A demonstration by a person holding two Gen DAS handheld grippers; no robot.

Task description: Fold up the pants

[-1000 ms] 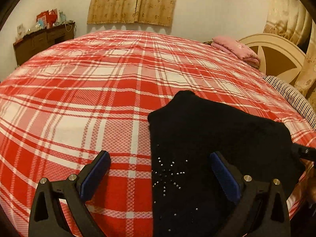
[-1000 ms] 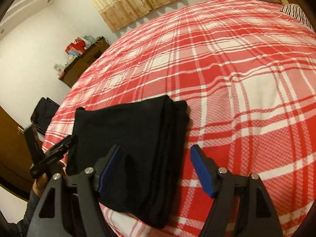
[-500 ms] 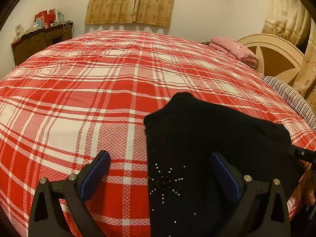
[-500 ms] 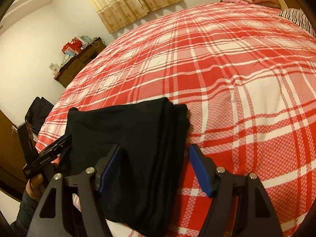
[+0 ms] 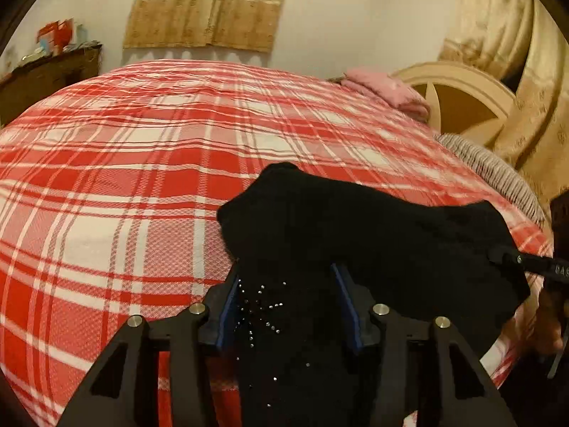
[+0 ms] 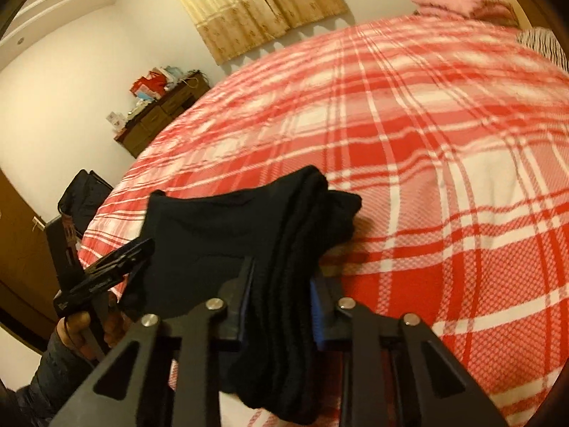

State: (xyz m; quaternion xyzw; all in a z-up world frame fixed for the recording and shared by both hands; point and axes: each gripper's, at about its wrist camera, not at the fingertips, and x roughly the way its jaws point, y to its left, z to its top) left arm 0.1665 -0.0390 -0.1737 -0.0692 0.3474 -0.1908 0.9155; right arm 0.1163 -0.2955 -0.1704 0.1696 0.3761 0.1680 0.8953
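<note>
Nearest to us, our left gripper [image 5: 286,295] has its jaws closing on the near-left part of the folded black pants [image 5: 373,227]; the cloth with its small sparkling studs [image 5: 261,307] bunches between the blue pads, which press on it from both sides. Our right gripper [image 6: 282,297] is closing as well, its jaws drawn in narrow around the thick stacked fold at the pants' right edge, and that fold fills the gap between its pads.

The pants lie at the near edge of the bed [image 5: 106,185], on the red and white plaid cover, running out ahead from both tools and rising a little off the cover where they are pinched. In the right wrist view the person's left hand [image 6: 80,323] shows at the lower left, beside the garment.

Farther off, a pink folded blanket [image 5: 387,92] rests near the cream headboard [image 5: 462,96]. A dark wooden dresser [image 6: 161,114] stands against the far wall under the beige curtain [image 5: 206,10].
</note>
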